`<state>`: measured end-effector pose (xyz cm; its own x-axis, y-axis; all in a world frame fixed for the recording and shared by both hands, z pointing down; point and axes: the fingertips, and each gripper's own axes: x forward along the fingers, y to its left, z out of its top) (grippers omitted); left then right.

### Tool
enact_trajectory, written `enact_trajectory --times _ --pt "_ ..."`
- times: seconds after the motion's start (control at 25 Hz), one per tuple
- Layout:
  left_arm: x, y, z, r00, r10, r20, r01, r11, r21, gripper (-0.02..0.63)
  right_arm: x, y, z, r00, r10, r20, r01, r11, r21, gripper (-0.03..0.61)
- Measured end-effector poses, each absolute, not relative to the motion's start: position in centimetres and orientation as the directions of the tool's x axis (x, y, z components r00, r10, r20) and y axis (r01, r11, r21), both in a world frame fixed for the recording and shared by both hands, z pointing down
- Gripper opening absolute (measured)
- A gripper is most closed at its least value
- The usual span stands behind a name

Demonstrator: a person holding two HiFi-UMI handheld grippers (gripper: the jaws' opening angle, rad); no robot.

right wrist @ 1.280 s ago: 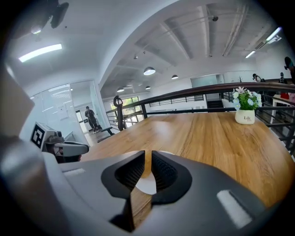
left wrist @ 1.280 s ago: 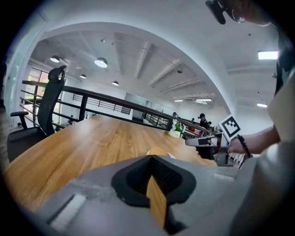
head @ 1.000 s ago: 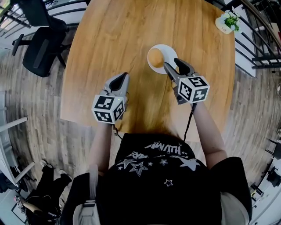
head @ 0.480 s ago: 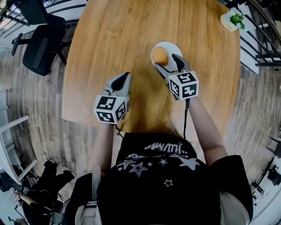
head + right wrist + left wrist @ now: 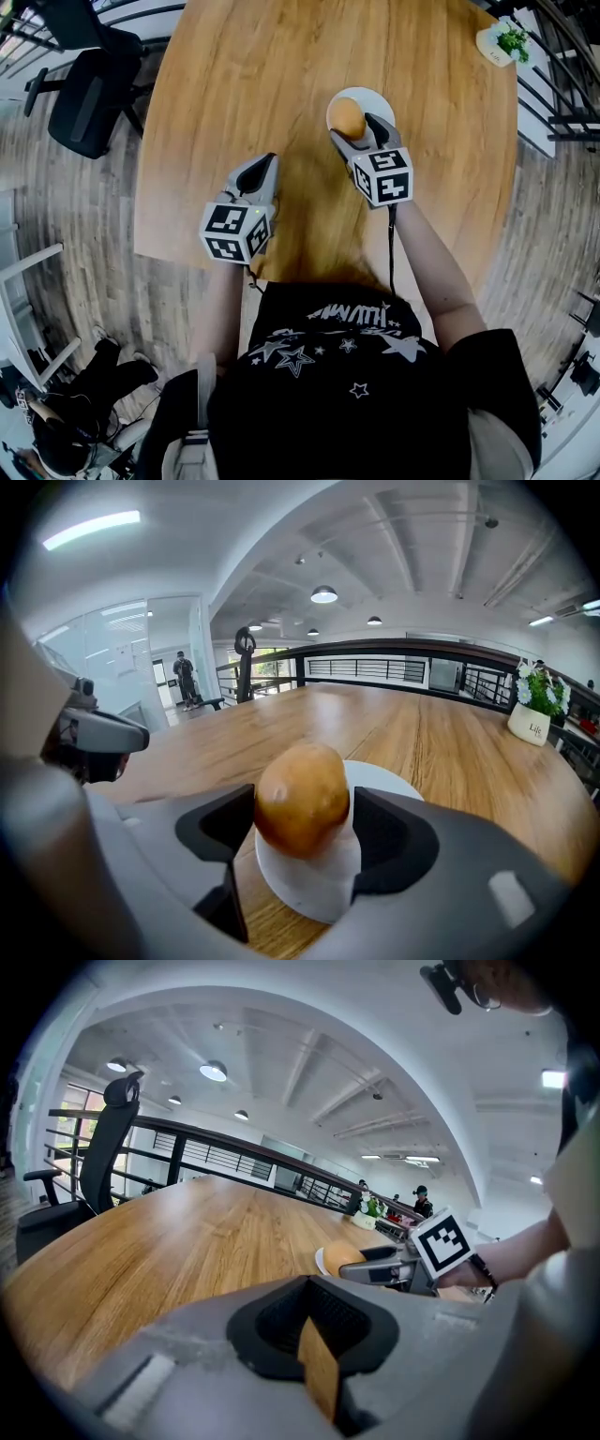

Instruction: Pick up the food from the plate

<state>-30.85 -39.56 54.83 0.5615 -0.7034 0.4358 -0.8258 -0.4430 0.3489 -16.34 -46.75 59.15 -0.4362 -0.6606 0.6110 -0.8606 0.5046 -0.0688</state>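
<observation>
Head view, looking steeply down on a wooden worktop (image 5: 281, 75): we hold tongs in each hand. A white plate (image 5: 378, 101) sits toward the far right, with a round golden-brown piece of food (image 5: 346, 119) on it. Our right tongs (image 5: 352, 127) reach over the plate's near edge, jaws wide apart on either side of the food, just now closing slightly, not clamped. Our left tongs (image 5: 269, 161) are at the near left, jaws together, empty, well apart from the plate.

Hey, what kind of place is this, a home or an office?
Most likely an open-plan office, perhaps a mezzanine: a swivel office chair beside the large wooden table, a metal railing along the far edge, and a glass partition beyond.
</observation>
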Motion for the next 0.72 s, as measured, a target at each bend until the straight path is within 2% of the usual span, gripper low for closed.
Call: enact_trajectory --times 0.72 --pt "-29.9 -37.8 54.2 0.57 -0.701 0.429 -0.821 -0.459 0.339 0.002 -16.0 -46.2 57.6 -0.44 -0.67 0.598 -0.851 0.523 -0.04 0.319"
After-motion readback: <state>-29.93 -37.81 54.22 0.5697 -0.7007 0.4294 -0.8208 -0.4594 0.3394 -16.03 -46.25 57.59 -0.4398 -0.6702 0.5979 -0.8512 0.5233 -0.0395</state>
